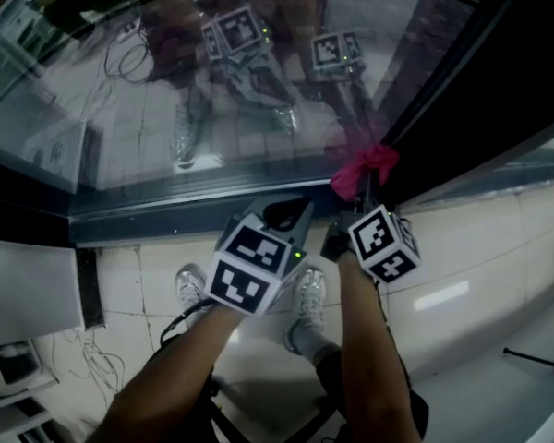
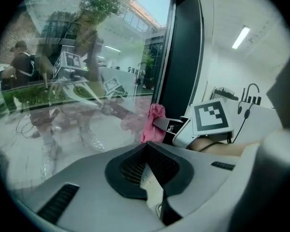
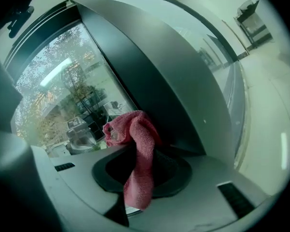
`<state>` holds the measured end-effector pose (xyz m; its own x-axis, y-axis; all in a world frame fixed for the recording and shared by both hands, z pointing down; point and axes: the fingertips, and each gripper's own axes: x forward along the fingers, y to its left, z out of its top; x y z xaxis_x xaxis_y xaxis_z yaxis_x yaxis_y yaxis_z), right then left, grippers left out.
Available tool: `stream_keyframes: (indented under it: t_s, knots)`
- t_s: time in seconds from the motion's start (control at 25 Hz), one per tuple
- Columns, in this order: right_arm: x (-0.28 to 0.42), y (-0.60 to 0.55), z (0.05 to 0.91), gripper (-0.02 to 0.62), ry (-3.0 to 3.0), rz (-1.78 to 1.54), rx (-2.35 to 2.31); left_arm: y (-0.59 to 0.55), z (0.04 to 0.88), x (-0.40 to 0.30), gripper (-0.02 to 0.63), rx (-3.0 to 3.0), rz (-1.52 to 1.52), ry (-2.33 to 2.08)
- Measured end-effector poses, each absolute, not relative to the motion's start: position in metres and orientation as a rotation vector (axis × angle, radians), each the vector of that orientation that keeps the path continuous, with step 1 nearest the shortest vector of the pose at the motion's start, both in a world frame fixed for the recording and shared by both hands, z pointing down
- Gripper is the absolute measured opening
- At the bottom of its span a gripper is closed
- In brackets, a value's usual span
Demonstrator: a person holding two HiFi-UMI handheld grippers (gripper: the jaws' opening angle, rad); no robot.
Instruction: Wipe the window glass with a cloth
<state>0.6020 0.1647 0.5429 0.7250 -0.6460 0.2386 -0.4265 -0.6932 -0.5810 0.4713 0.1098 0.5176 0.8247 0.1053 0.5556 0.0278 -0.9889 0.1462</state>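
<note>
The window glass [image 1: 166,90] fills the top of the head view and mirrors both grippers. My right gripper [image 1: 355,197] is shut on a pink cloth [image 1: 366,166], which bunches against the glass's lower right corner beside the dark frame. In the right gripper view the cloth [image 3: 136,151] stands up from the jaws and one end hangs down in front of them. My left gripper [image 1: 287,213] sits just left of it near the sill, its jaws shut with nothing between them. From the left gripper view, the cloth [image 2: 153,122] and the right gripper's marker cube [image 2: 211,118] show to the right.
A dark window post [image 1: 462,90] runs up the right of the glass, with a dark sill [image 1: 166,212] below. A white wall [image 1: 485,247] lies to the right. The person's shoes [image 1: 307,293] stand on the tiled floor. A white cabinet [image 1: 28,284] and cables [image 1: 83,358] are at left.
</note>
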Motion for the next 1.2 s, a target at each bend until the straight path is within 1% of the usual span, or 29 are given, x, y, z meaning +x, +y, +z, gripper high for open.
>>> stream_keyframes:
  t_s: [0.36,0.72,1.04,1.2]
  knots:
    - [0.603,0.162,0.596,0.077,0.733,-0.73,-2.407,0.105,0.527,0.47,0.003,2.84,0.927,0.106]
    - [0.609,0.164,0.627,0.075,0.619,-0.863,-2.4,0.102,0.533,0.471,0.003,2.814,0.982,0.116]
    - [0.599,0.162,0.651,0.075,0.594,-0.961,-2.372,0.096,0.532,0.474,0.003,2.77,0.967,0.107]
    - [0.593,0.153,0.666,0.074,0.571,-1.014,-2.342,0.08,0.543,0.468,0.002,2.755,1.007,0.064]
